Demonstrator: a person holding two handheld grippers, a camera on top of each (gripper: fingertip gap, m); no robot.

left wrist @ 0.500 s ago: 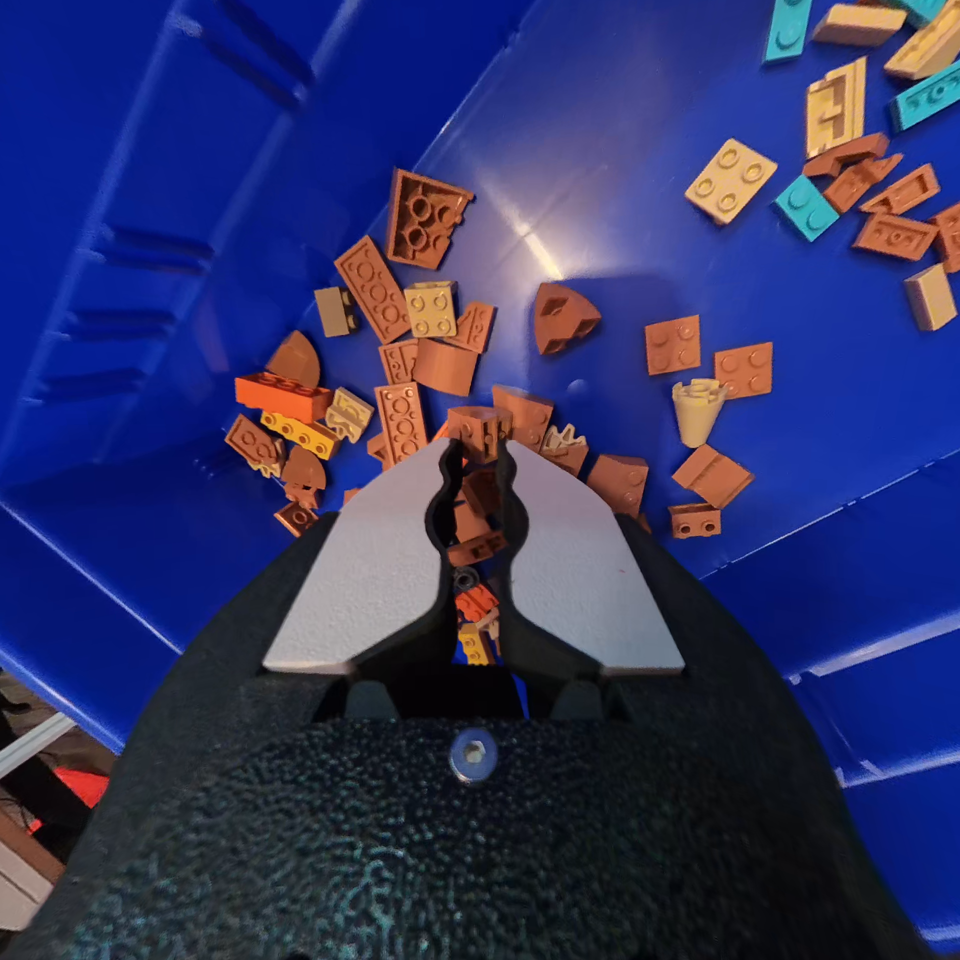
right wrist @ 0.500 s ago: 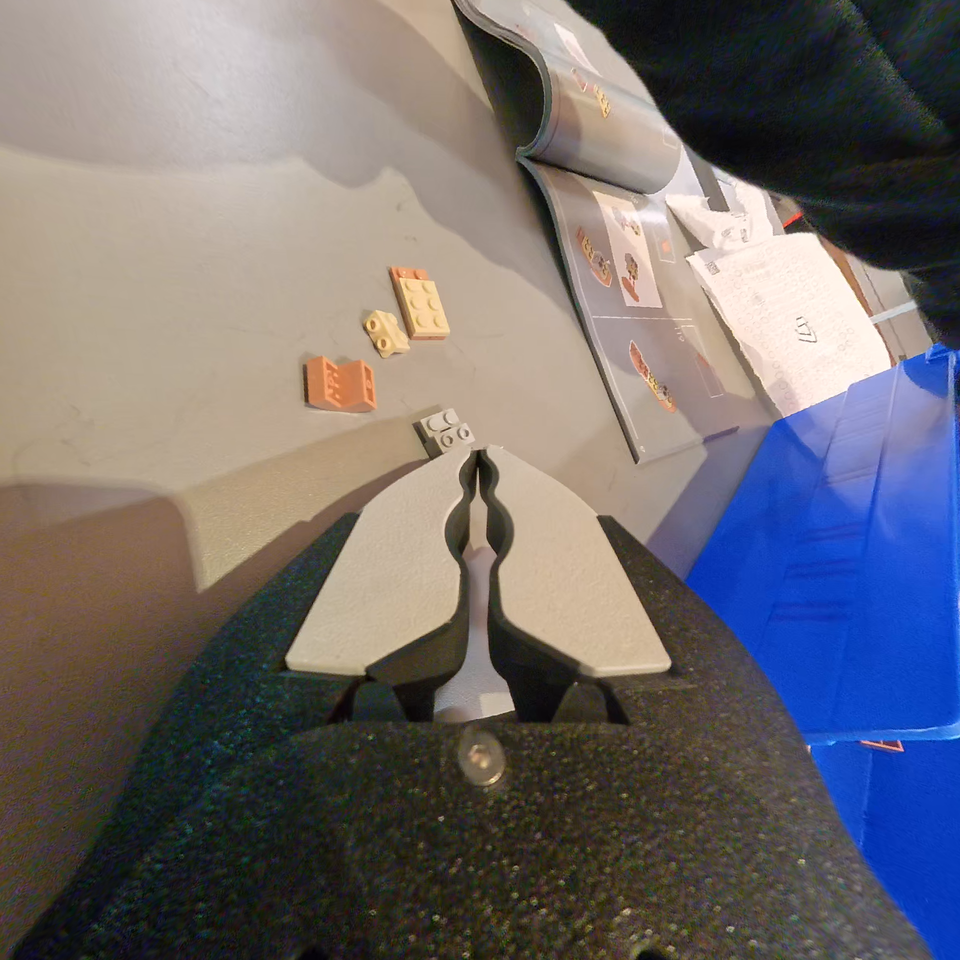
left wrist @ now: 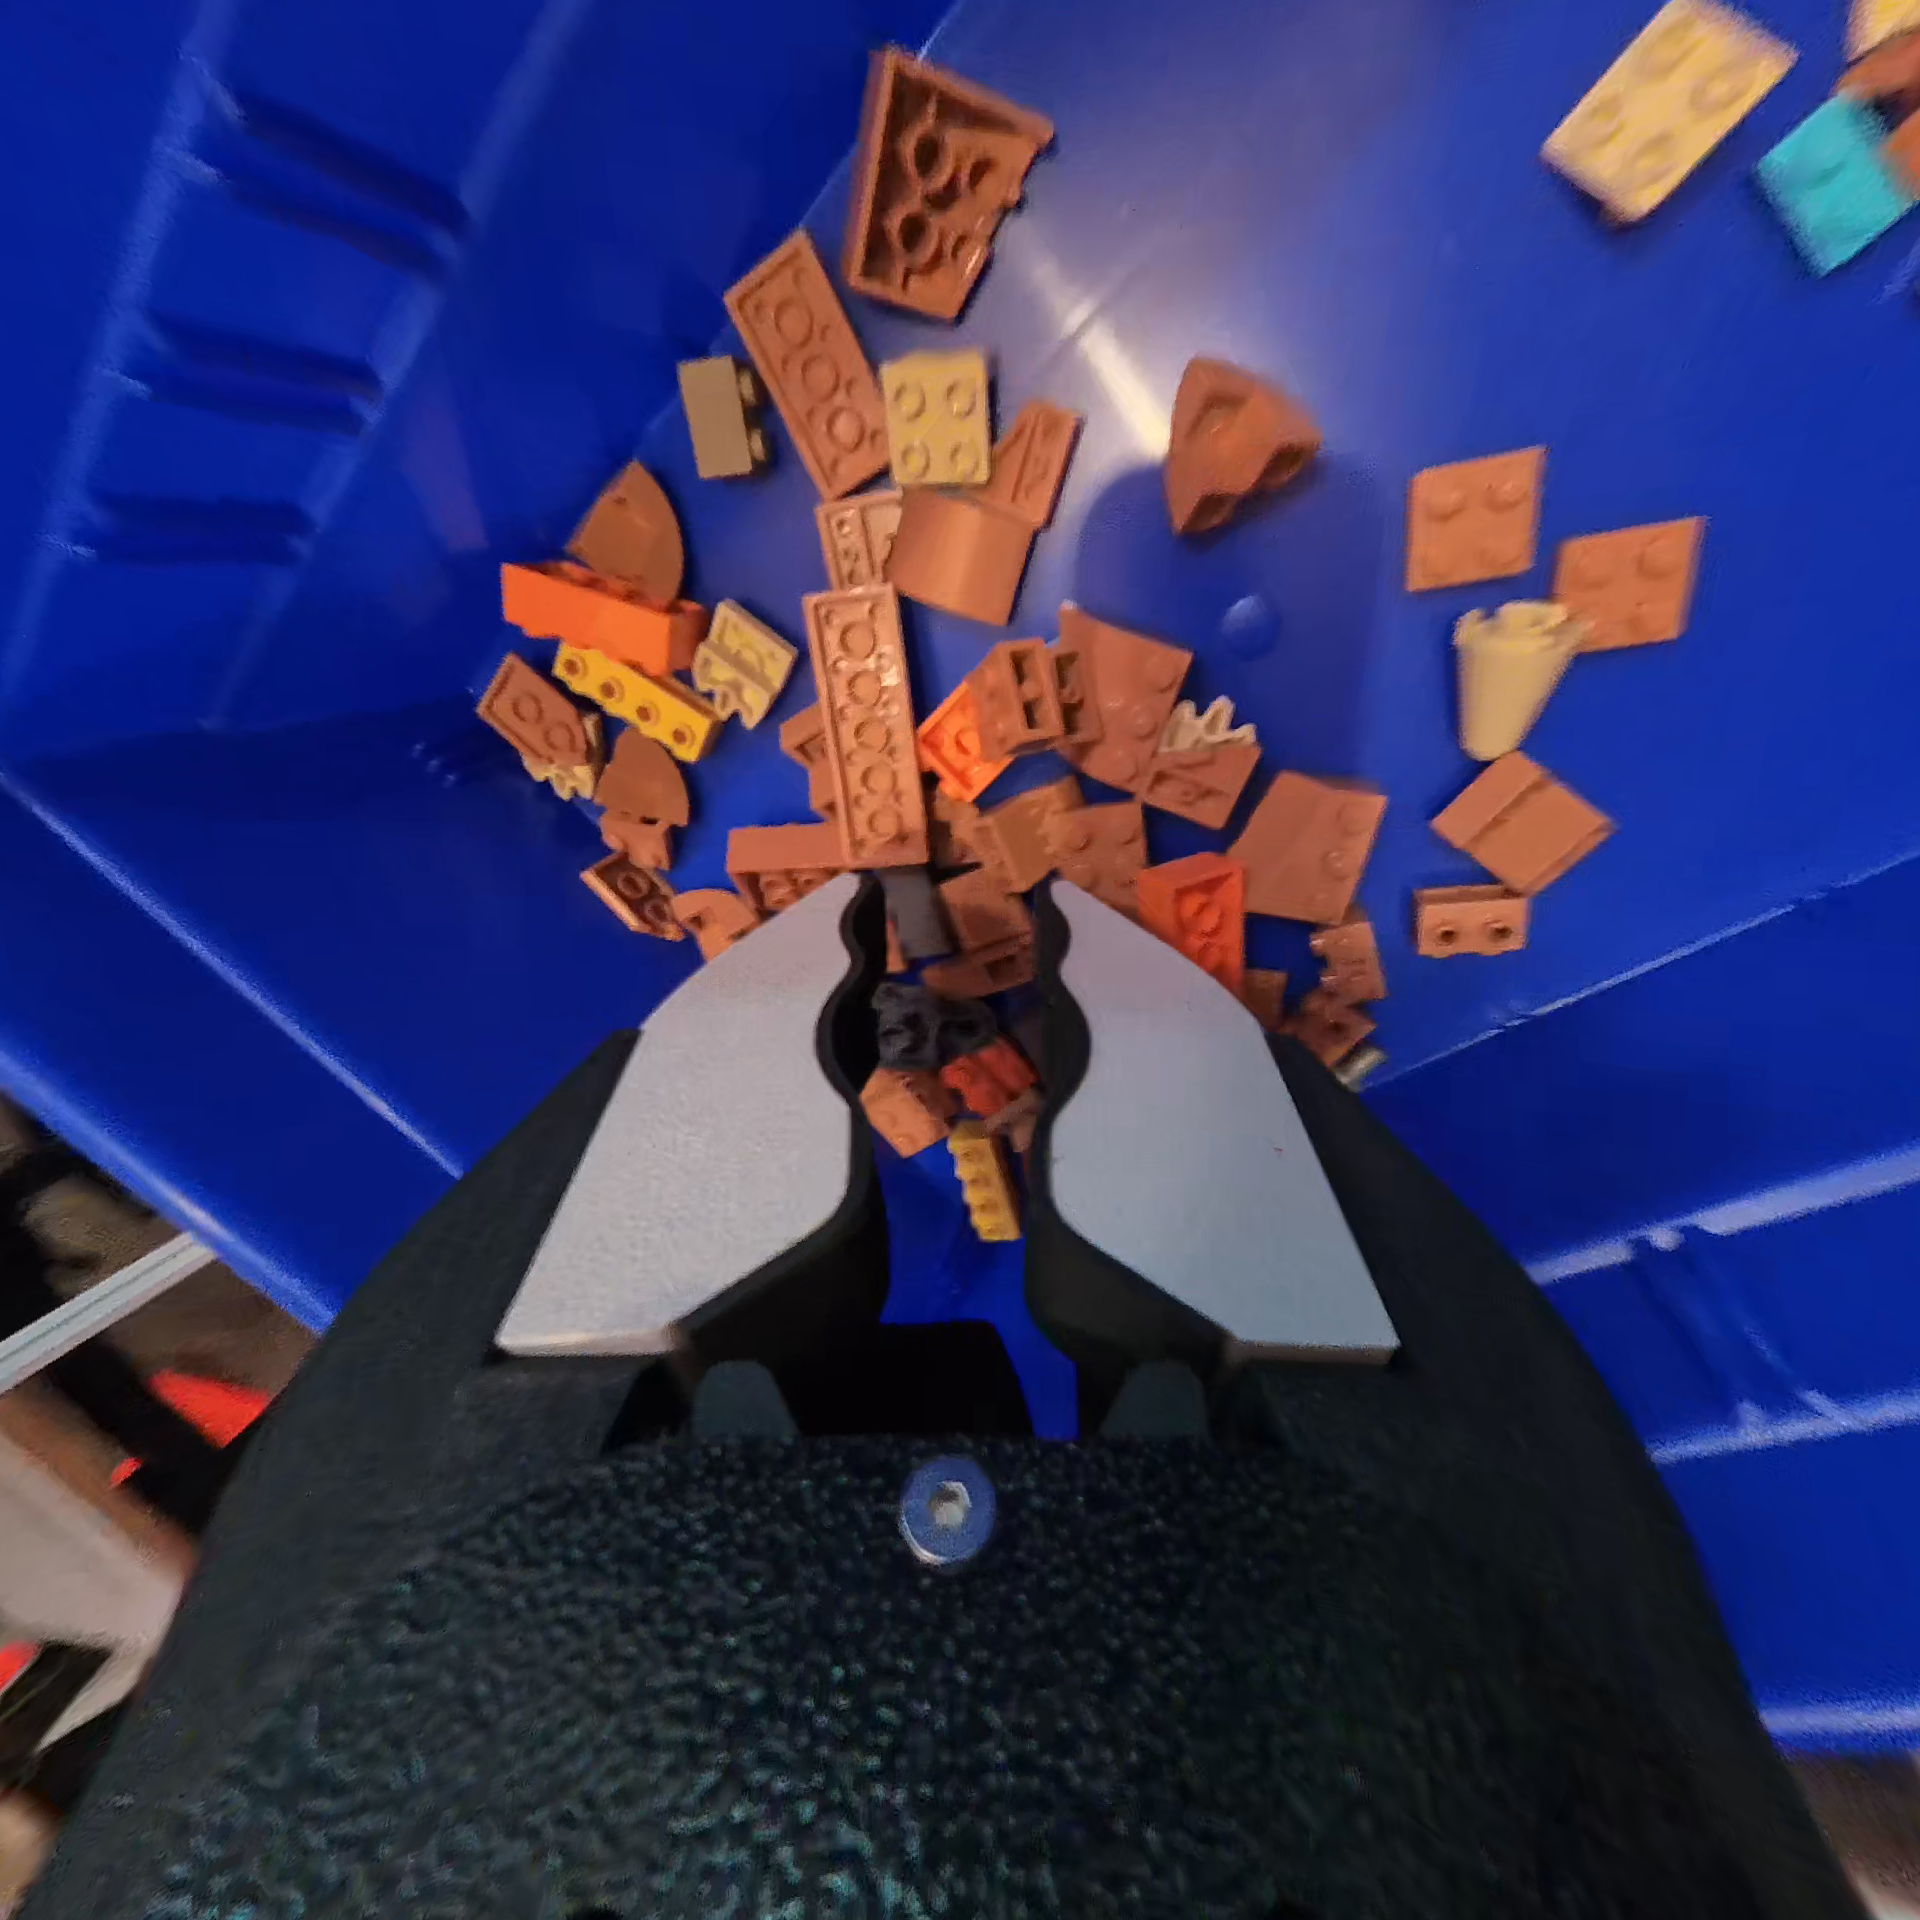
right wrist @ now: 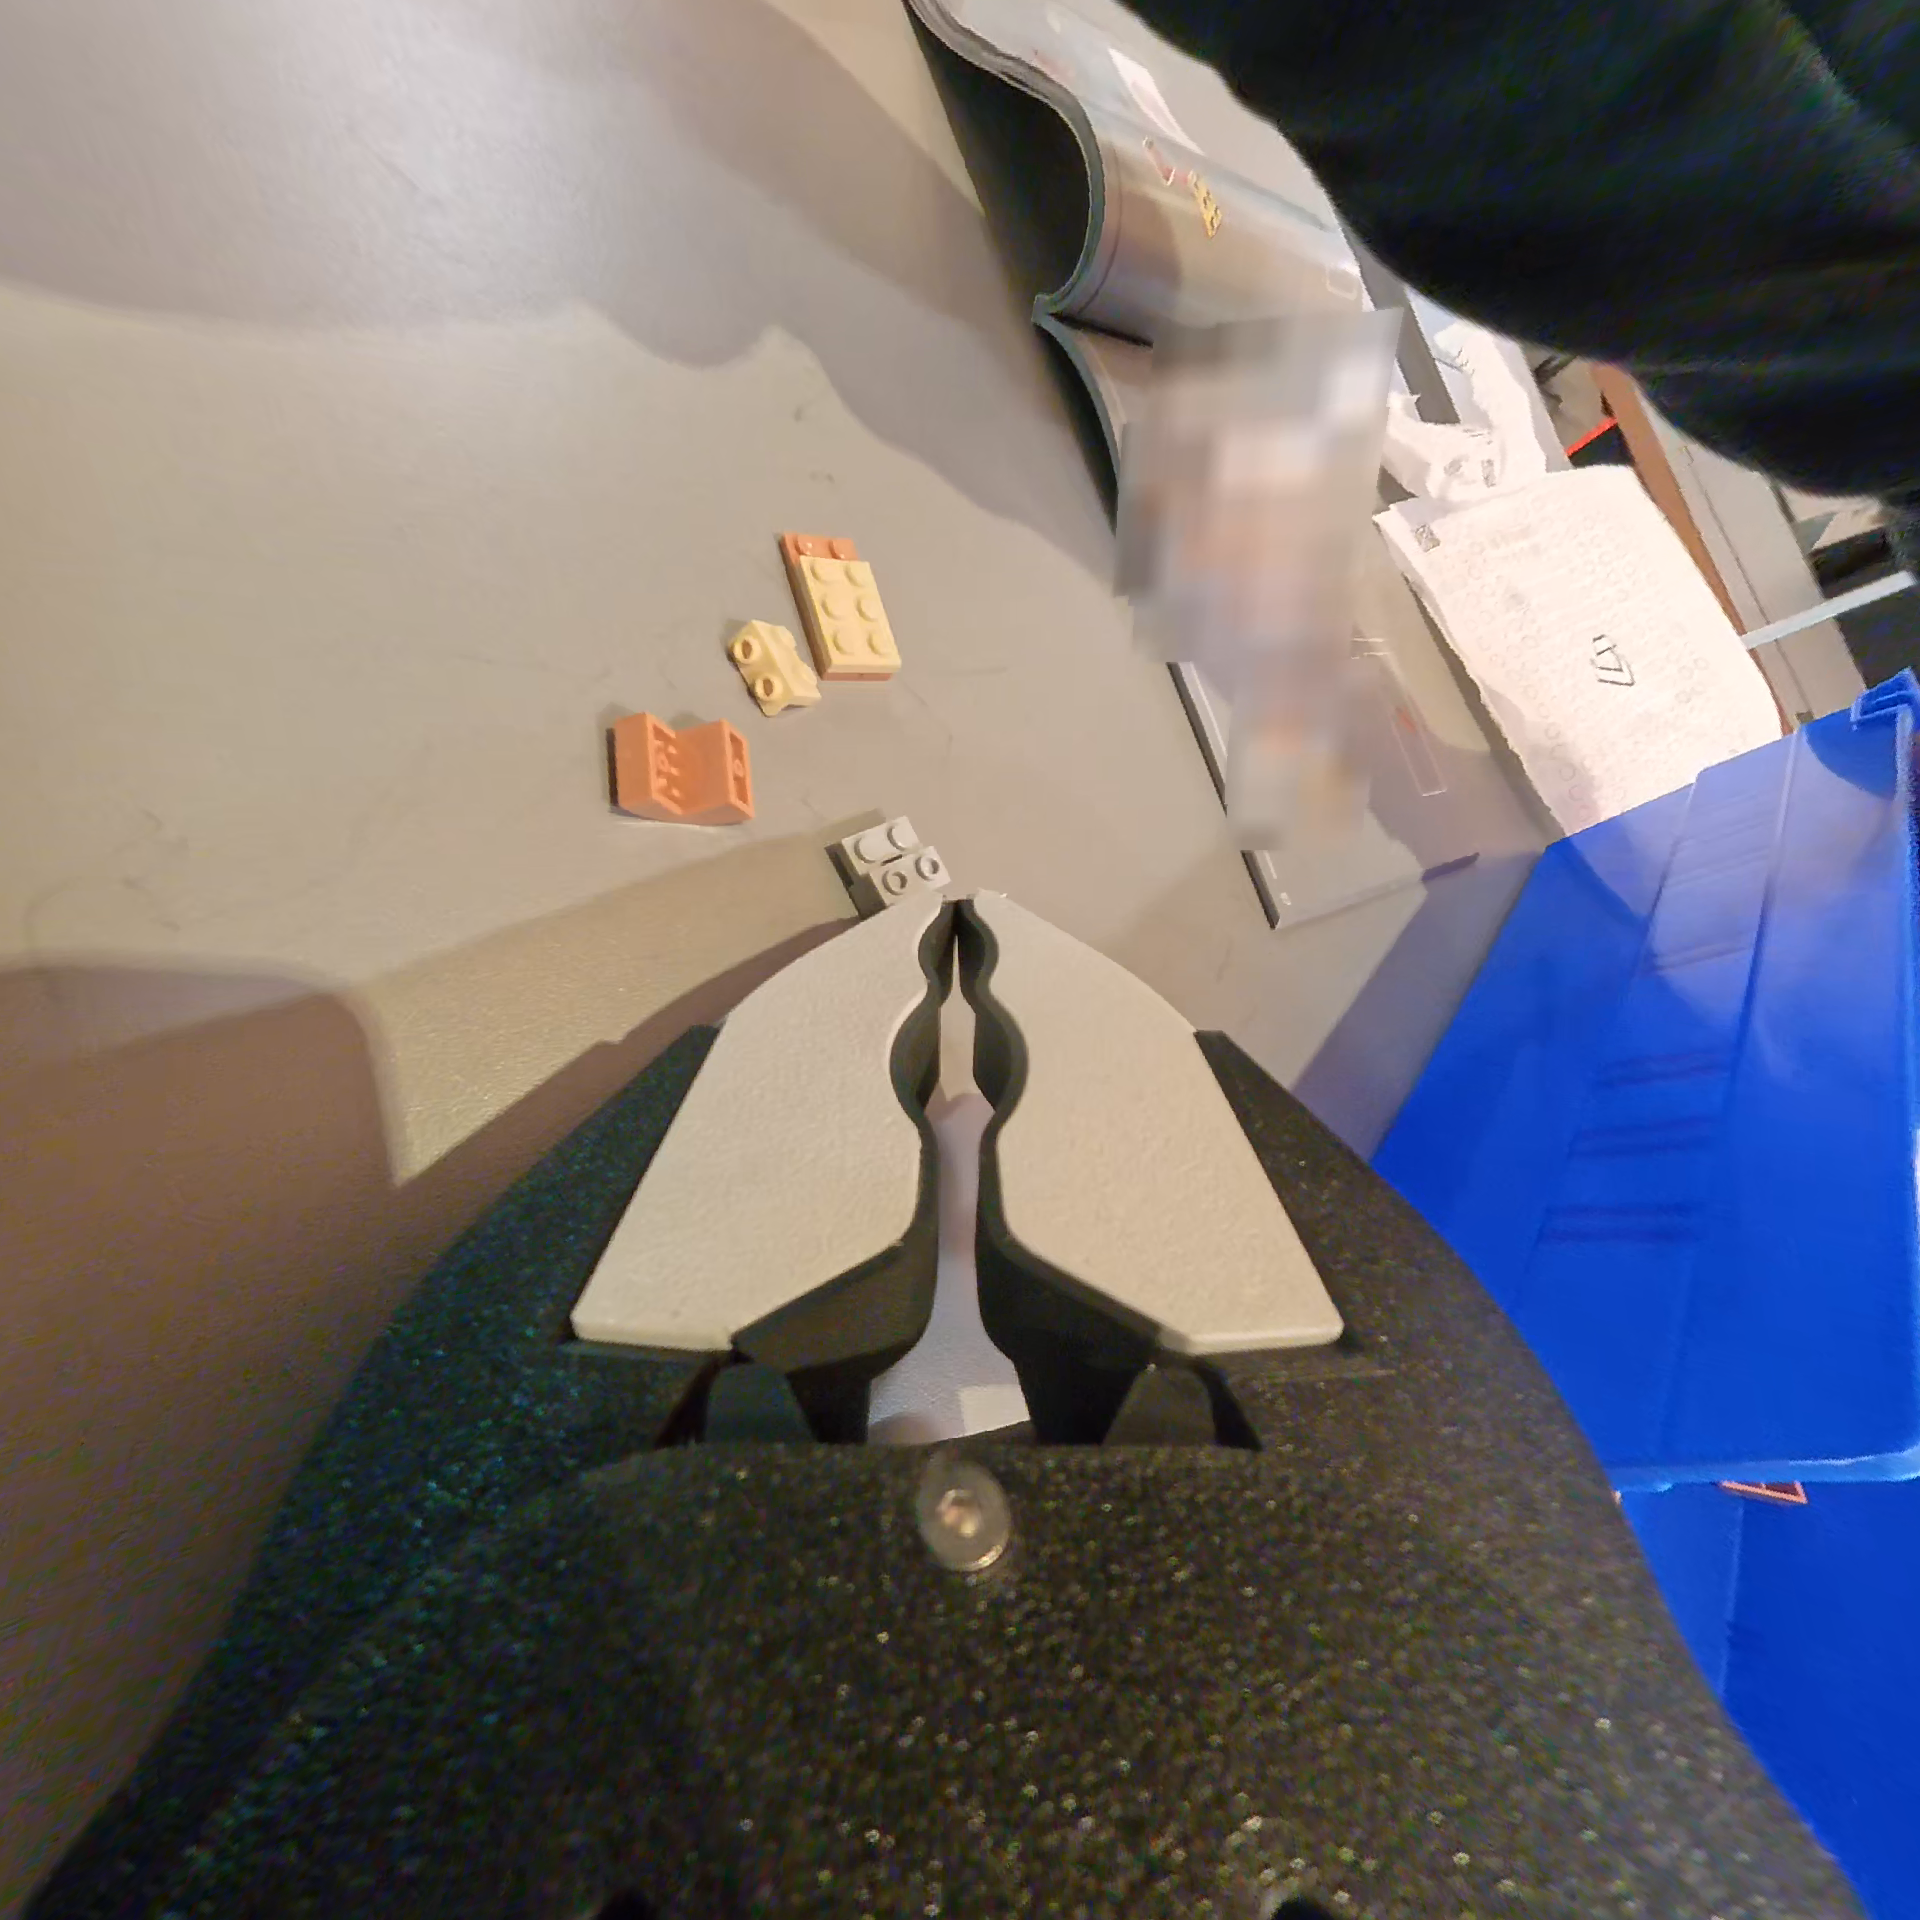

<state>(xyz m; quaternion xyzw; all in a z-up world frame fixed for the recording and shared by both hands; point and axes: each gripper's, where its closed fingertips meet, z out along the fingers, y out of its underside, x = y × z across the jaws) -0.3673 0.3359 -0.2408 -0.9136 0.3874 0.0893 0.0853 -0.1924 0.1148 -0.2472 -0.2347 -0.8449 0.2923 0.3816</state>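
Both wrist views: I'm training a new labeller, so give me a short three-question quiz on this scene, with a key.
1. True or false: the right tongs are shut, with their tips together.
2. Which piece lies nearest the right tongs' tips on the grey table? A) orange bracket piece B) grey studded piece C) tan plate
3. Fill in: the left tongs hang open over a pile of mostly brown bricks in a ____ bin.

Key: 1 true; 2 B; 3 blue.
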